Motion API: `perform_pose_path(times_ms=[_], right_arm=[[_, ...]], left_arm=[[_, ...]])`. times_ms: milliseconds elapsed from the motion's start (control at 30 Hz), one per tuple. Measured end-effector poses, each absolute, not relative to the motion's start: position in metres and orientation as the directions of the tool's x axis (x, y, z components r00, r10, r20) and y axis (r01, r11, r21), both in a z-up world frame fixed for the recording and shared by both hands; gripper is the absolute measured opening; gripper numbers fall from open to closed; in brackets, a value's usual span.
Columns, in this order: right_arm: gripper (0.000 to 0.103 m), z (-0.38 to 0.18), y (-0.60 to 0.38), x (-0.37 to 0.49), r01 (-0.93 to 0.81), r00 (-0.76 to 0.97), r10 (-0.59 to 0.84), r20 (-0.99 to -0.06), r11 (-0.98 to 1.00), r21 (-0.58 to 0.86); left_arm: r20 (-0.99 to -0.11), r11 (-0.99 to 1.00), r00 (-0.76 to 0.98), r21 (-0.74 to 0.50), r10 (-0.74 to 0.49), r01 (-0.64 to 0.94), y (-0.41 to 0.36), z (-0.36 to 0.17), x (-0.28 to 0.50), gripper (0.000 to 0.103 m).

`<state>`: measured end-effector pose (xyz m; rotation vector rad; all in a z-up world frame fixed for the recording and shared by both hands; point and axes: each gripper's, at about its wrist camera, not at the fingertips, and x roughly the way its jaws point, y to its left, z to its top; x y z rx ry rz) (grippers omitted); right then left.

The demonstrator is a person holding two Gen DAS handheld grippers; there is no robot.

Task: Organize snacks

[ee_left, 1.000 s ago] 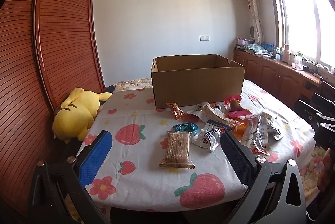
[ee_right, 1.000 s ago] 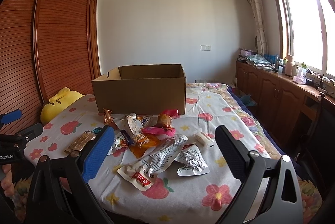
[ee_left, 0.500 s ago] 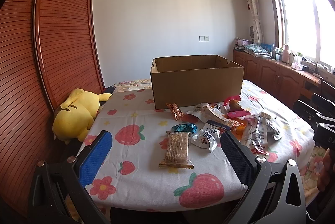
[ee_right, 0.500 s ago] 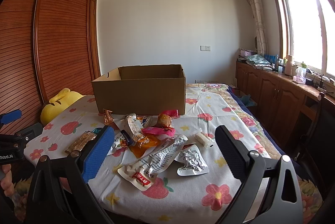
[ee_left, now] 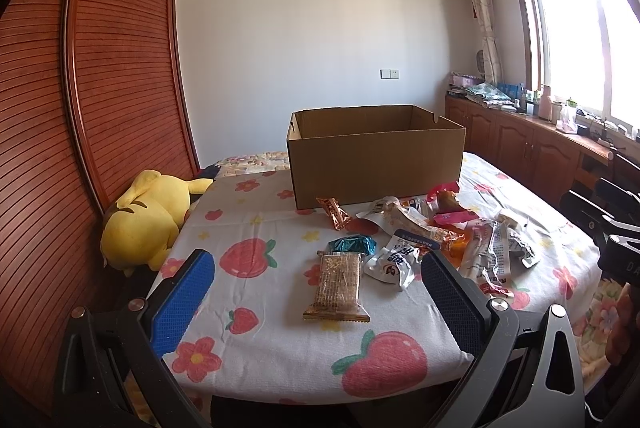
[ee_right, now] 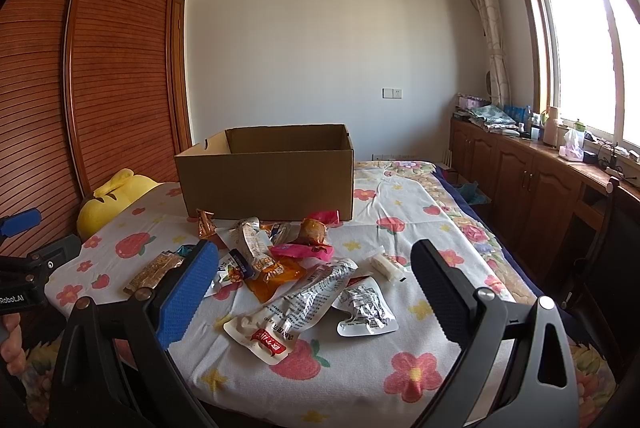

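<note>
Several snack packets lie on a table with a strawberry-print cloth [ee_left: 280, 348]. A brown cracker bar [ee_left: 338, 287] lies nearest my left gripper [ee_left: 316, 272], which is open and empty at the table's near edge. A long silver pouch [ee_right: 298, 304] and a small silver pouch [ee_right: 366, 306] lie before my right gripper [ee_right: 314, 268], also open and empty. An open cardboard box [ee_left: 376, 154] stands behind the pile; it also shows in the right wrist view [ee_right: 266, 174]. A pink packet [ee_right: 302, 250] and a white roll [ee_right: 386, 264] lie mid-pile.
A yellow plush toy [ee_left: 146, 218] lies at the table's left edge against a wooden louvred wardrobe [ee_left: 100, 88]. Wooden cabinets [ee_right: 532, 176] with clutter run under the window on the right. A bed [ee_right: 400, 168] lies behind the table.
</note>
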<state>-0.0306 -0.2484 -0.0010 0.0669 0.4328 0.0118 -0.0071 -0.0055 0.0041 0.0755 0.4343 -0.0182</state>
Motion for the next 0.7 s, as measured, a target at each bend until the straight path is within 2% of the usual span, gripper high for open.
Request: perform_pose_path(times_ms=[467, 700], right_arm=[[0.097, -0.021, -0.263, -0.012, 0.000, 0.875, 0.035, -0.483, 0.997, 0.071], [0.092, -0.032, -0.273, -0.005, -0.002, 0.860, 0.038, -0.509, 0.998, 0.070]], left_arm=[[-0.513, 0.996, 0.858, 0.068, -0.013, 0.055, 0.004, -0.013, 0.026, 0.103], [-0.559, 0.994, 0.829, 0.081, -0.017, 0.075, 0.012, -0.017, 0.047, 0.103]])
